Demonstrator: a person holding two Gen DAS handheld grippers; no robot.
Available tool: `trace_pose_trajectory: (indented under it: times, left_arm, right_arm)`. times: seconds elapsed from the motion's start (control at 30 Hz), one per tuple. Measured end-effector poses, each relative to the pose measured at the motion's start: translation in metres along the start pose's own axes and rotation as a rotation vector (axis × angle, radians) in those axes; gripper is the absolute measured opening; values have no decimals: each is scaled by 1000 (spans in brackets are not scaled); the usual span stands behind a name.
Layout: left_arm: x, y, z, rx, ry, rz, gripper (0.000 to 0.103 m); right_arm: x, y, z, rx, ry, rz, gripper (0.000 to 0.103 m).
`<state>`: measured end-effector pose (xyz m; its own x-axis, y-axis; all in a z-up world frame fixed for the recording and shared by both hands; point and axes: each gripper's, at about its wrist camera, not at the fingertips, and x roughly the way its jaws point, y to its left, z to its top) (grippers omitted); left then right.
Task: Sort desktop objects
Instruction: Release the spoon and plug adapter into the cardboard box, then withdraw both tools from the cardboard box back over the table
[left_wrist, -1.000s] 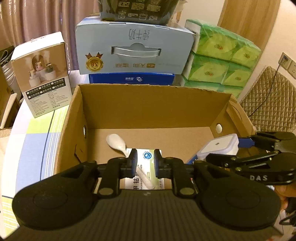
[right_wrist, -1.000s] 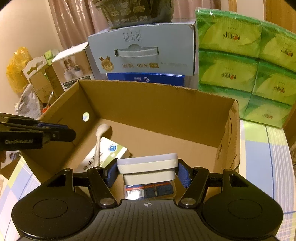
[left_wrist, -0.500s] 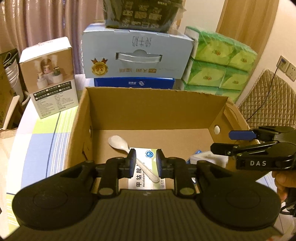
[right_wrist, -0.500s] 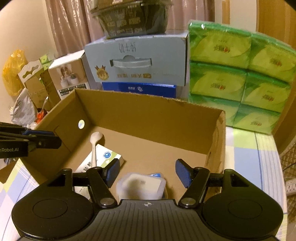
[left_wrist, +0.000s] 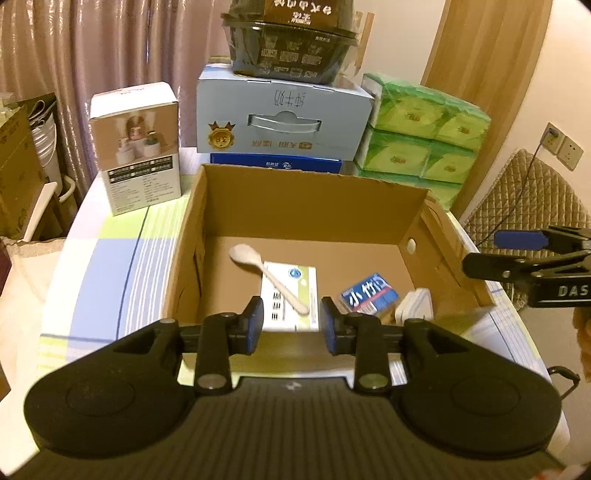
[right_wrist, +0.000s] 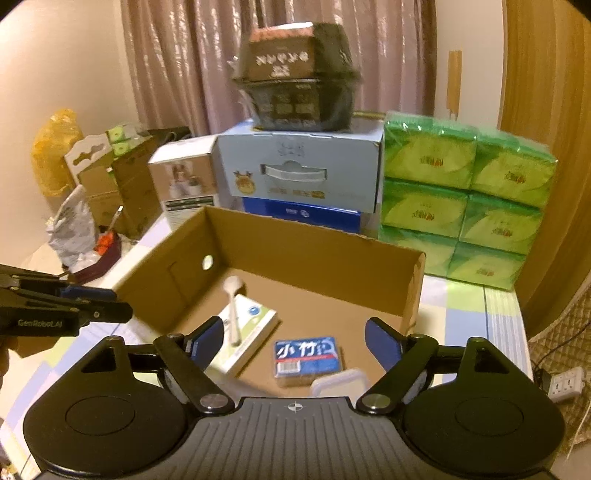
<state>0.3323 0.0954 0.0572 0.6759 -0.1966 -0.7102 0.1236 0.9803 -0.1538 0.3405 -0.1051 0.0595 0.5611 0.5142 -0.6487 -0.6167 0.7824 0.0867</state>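
An open cardboard box stands on the table. Inside lie a white spoon across a white-green medicine carton, a blue pack with white characters, and a white lidded container at the near right. My left gripper hovers above the box's near edge, jaws opening, nothing between them. My right gripper is raised over the box, jaws opening wide and empty; it shows from the side in the left wrist view.
Behind the box stand a light-blue carton topped by a dark bowl pack, a white product box, and green tissue packs. A power strip lies at the right. Bags and cartons crowd the far left.
The right gripper let the white container drop into the box and rose, jaws spreading. The left gripper released the spoon onto the carton and pulled back and up.
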Motion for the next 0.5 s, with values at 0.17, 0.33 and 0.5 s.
trace_pose_trajectory:
  times: [0.17,0.33,0.5]
  left_arm:
    - [-32,-6,-21,13,-6,6,33]
    - [-57,-11,-47,25,5,12,43]
    - [-78,-14,-71,39,9,19,51]
  right_arm:
    - [-33,16,-22,-29,3,14,87]
    - [-56,26,-49,-32,25,27,92]
    - [-75,31,-71,-18,39,34,95]
